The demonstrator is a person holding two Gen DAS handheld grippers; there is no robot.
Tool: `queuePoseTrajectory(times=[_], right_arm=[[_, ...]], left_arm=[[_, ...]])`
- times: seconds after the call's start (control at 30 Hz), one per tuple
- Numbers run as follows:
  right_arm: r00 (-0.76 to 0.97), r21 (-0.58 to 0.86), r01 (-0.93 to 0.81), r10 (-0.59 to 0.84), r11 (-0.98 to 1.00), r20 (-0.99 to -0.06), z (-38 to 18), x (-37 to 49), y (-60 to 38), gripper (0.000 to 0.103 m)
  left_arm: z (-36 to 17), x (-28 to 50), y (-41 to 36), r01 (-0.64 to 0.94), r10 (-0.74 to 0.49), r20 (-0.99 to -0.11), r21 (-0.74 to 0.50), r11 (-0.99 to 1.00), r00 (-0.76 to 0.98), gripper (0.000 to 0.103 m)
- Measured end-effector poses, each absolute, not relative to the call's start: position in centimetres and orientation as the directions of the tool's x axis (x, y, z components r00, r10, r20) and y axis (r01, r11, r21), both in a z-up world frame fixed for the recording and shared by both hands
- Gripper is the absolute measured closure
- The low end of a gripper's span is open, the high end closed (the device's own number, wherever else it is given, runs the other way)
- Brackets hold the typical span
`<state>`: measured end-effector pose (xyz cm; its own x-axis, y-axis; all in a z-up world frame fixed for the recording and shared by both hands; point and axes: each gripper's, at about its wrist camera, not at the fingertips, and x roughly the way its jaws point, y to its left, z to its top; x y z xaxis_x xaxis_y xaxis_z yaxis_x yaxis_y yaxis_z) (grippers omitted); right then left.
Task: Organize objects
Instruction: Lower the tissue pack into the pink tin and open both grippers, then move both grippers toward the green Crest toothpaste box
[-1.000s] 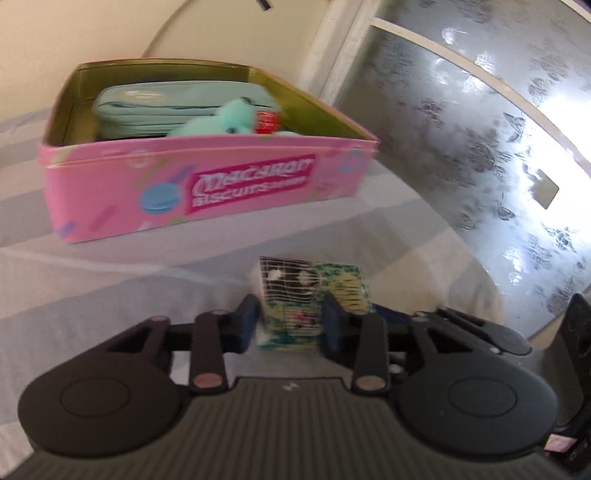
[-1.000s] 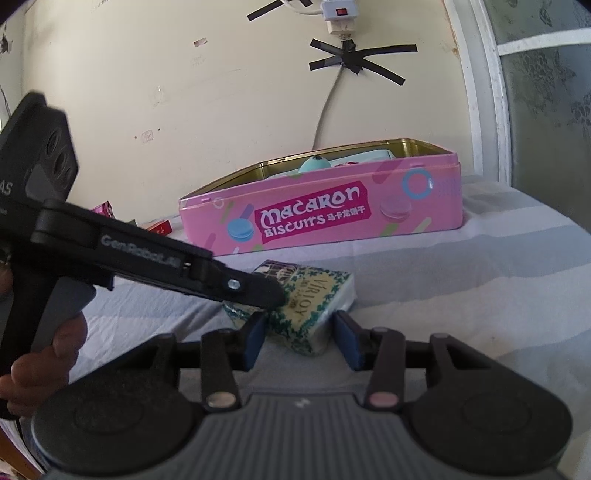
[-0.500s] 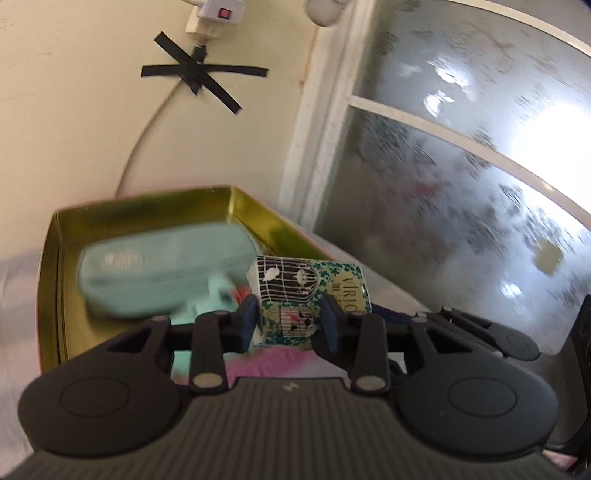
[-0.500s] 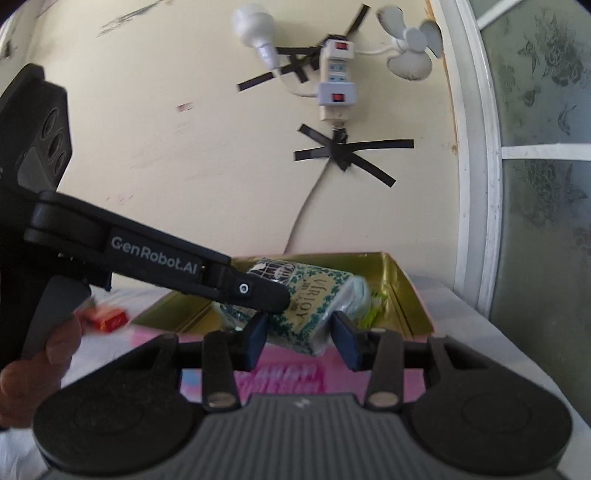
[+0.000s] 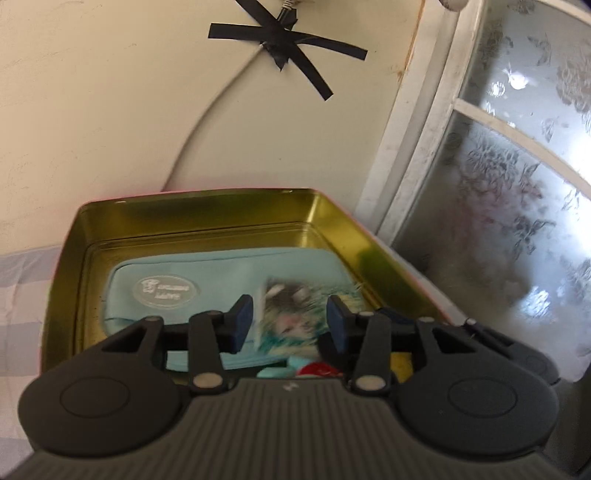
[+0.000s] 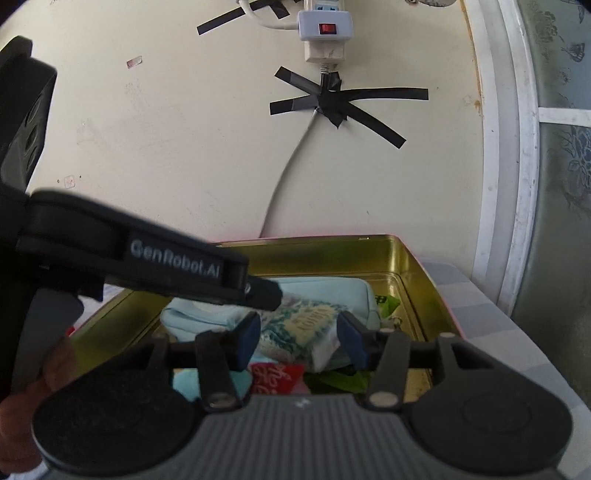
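While both claws hang over the gold-lined tin [image 5: 325, 218], each camera offers its own share. The left wrist view shows the left claw [image 5: 290, 321] spread apart, the blurred tissue pack [image 5: 295, 314] between its blue fingertips [image 5: 242, 317] without clear contact, lying on a pale blue pouch [image 5: 177, 280] with an oval label. The right wrist view adds the pack's green patterned side [image 6: 303, 328]; its long axis runs from near right to far left, tilted. The right claw [image 6: 300, 338] is also apart, beside the pack. Only this view shows a red packet [image 6: 277, 376], green leaves [image 6: 340, 380] and a wall power strip [image 6: 325, 33].
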<state>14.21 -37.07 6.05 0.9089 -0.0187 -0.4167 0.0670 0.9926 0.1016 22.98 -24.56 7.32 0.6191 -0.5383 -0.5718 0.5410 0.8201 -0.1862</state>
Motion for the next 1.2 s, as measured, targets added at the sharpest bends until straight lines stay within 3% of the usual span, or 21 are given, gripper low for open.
queuePoseTrajectory(times=[0.1,0.57,0.63,0.73,0.97,1.07,1.2], right_arm=[[0.915,0.124,0.079,-0.023,0.989,-0.402,6.0,13.1,-37.2,0.054],[0.934,0.215,0.165,-0.083,0.963,-0.347,6.0,2.7,-36.2,0.049],[0.928,0.239,0.166,-0.07,0.957,-0.366,5.4,1.6,-35.9,0.049],[0.909,0.248,0.163,-0.047,0.955,-0.414,4.3,0.6,-35.1,0.048],[0.825,0.168,0.121,-0.005,0.978,-0.565,1.7,0.8,-32.4,0.043],[0.814,0.093,0.101,-0.029,0.99,-0.58,1.2,0.9,-30.6,0.034],[0.809,0.08,0.067,-0.008,0.995,-0.587,1.0,1.2,-28.6,0.033]], left_arm=[[7.5,21.4,-24.0,0.541,-0.504,-0.554,-0.112,0.834,0.662,0.053],[8.0,12.2,-19.9,0.532,-0.456,-0.498,0.013,0.846,0.737,0.043],[7.6,10.8,-19.3,0.535,-0.46,-0.486,0.02,0.844,0.743,0.037],[6.4,9.0,-18.4,0.543,-0.461,-0.493,0.028,0.839,0.738,0.037],[1.9,8.2,-15.1,0.505,-0.393,-0.592,0.028,0.863,0.704,0.037],[0.4,8.7,-13.3,0.464,-0.348,-0.616,0.031,0.885,0.706,0.037],[-0.6,9.2,-11.0,0.42,-0.31,-0.618,0.037,0.907,0.722,0.034]])
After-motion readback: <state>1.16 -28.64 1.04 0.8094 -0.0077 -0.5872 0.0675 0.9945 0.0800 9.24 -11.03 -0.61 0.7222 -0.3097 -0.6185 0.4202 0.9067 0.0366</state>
